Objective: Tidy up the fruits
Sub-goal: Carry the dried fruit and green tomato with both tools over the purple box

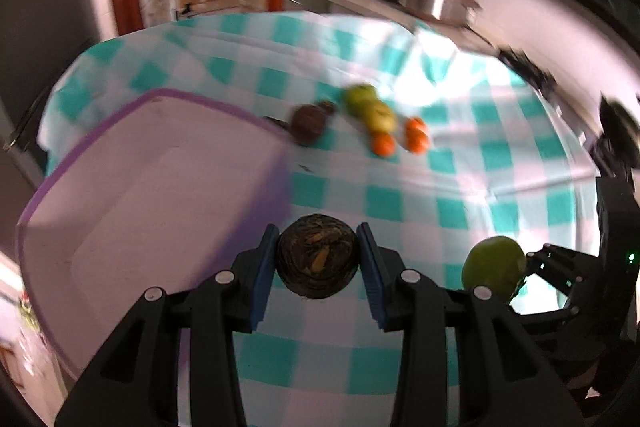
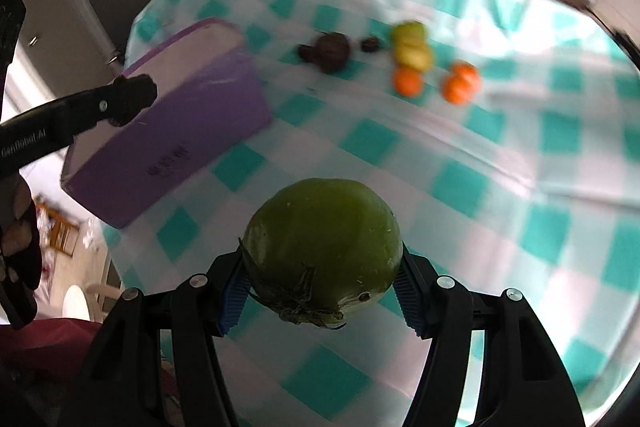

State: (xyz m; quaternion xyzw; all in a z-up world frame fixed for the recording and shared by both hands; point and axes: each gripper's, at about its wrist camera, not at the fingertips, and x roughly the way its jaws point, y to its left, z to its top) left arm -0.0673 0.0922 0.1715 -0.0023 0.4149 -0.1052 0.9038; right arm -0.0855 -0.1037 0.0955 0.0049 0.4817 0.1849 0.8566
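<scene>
Fruits: left tool (image 1: 318, 255) clenches a dark, round, firm fruit (image 1: 318, 259) across its middle; right tool (image 2: 320, 287) grasps a smooth, slippery-looking green fruit (image 2: 324, 247) likewise; bin (image 1: 160, 187) at ten o'clock.

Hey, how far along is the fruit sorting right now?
Nothing sorted yet: the purple bin looks empty. In hand: the left gripper holds a dark brown fruit, the right gripper a green fruit. Left on the tablecloth: oranges, yellow-green fruits, dark fruits.
</scene>
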